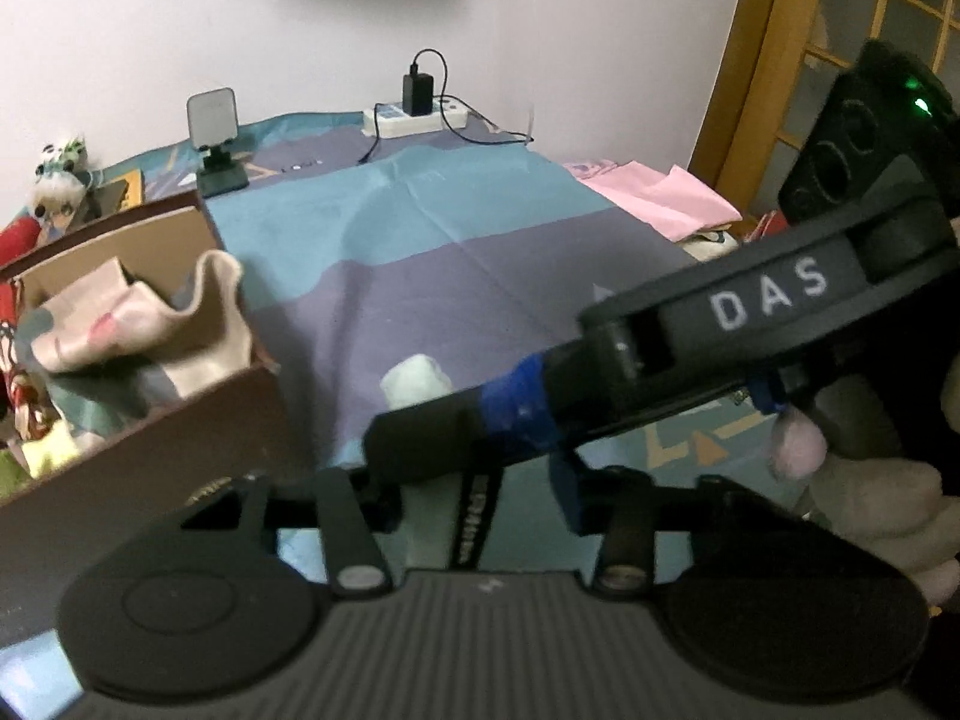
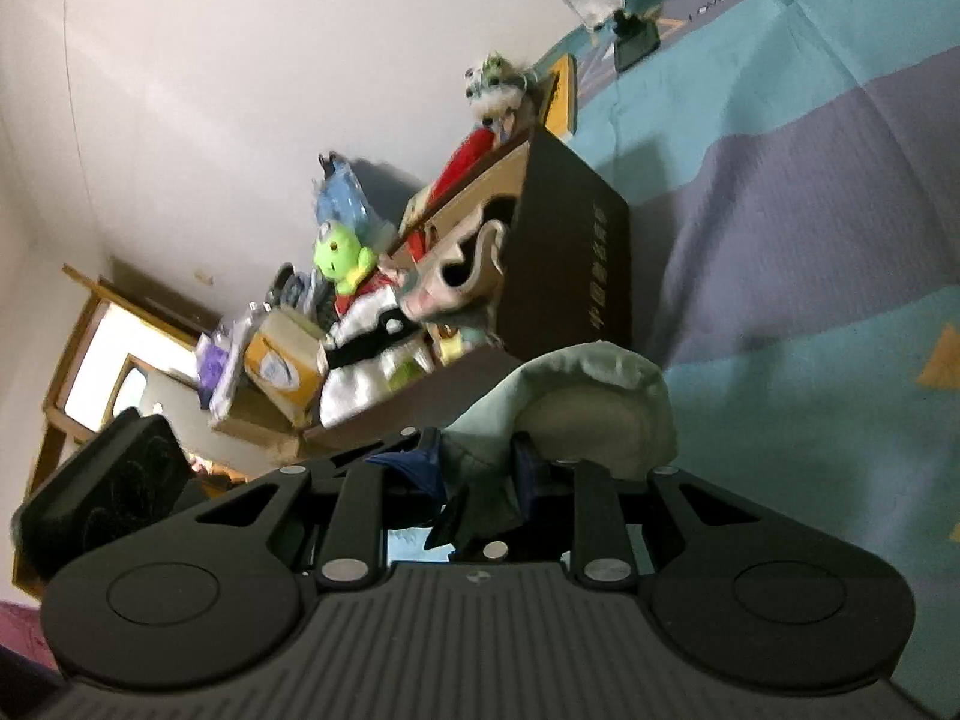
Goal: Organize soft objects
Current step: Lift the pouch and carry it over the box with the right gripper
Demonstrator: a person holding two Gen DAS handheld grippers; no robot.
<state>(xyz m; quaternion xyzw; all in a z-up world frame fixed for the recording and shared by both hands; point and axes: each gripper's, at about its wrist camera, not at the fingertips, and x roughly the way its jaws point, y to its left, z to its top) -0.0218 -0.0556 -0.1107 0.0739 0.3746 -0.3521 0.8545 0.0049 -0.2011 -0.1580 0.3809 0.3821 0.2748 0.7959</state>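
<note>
A pale green soft cloth piece [image 2: 576, 396] is pinched in my right gripper [image 2: 480, 480], whose blue-taped fingers close on it low over the bedspread. In the left wrist view the right gripper [image 1: 420, 420] crosses in front, and the pale green piece [image 1: 417, 381] peeks above its taped finger [image 1: 522, 408]. A brown cardboard box [image 1: 180, 420] at the left holds a beige and pink soft toy [image 1: 138, 318]; it also shows in the right wrist view [image 2: 576, 252]. My left gripper's own fingertips are hidden behind the right gripper.
A teal and purple bedspread [image 1: 468, 252] covers the surface. A small lamp [image 1: 211, 120], a power strip with charger [image 1: 414, 111], pink cloth [image 1: 660, 198] and a grey plush [image 1: 870, 510] lie around. Plush toys [image 2: 345, 255] and boxes pile by the wall.
</note>
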